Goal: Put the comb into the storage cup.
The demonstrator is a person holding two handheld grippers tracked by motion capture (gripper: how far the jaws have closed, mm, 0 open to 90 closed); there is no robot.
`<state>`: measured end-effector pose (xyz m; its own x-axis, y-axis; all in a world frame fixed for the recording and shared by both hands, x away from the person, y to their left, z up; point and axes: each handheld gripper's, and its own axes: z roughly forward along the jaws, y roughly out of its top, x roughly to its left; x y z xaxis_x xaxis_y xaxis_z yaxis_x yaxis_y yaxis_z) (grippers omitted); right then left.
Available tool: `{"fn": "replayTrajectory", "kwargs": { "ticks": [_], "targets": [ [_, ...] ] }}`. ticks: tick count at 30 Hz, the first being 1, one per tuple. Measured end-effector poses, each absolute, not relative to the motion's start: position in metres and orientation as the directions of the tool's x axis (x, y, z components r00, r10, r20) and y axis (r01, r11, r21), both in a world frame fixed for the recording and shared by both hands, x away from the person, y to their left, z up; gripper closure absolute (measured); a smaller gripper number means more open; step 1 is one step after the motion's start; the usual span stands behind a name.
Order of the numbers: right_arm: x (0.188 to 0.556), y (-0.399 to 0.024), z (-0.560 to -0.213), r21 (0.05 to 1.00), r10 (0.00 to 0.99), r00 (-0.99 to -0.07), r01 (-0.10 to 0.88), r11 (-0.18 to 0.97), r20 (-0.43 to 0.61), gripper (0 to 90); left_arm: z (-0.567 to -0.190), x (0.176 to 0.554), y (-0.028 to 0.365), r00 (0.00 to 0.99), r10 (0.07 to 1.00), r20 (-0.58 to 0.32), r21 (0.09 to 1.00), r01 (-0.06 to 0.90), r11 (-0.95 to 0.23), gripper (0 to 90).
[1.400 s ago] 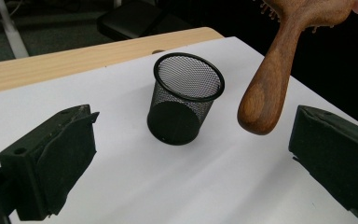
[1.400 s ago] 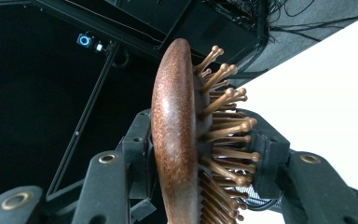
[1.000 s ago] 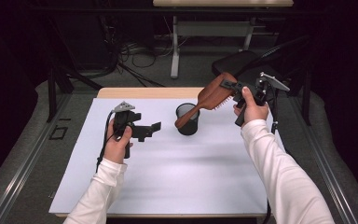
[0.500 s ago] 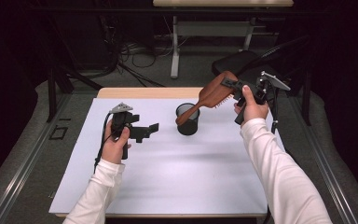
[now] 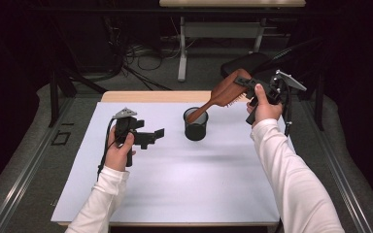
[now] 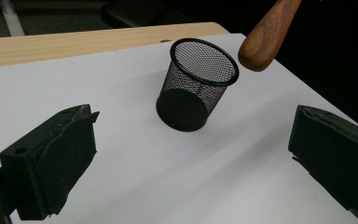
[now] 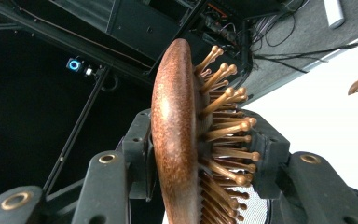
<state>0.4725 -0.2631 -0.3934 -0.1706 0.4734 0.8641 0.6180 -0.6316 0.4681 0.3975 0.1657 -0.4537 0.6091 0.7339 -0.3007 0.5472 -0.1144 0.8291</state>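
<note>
Dark room and cables sit behind the white table top (image 5: 175, 184). On it stands a small black wire-mesh cup (image 5: 195, 124), upright. A brown wooden hairbrush (image 5: 223, 93) slants down with its handle tip just over the cup's rim, likely so it can drop in. The right gripper (image 5: 250, 86), up and right of the cup, is clenched on the brush head. The left gripper (image 5: 155, 135), left of the cup, is released and holds nothing. I cannot tell if the handle touches the rim.
</note>
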Motion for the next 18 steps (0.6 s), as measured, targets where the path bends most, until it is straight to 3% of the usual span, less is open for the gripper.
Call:
{"fn": "replayTrajectory", "kwargs": {
  "ticks": [18],
  "targets": [
    [0.4778,-0.2597,-0.3869,0.522,0.532,-0.157,0.545,-0.656,0.832,50.4,-0.4583,0.3984,0.1632,0.591,0.74,-0.321,0.814,0.572,-0.104,0.8]
  ]
}}
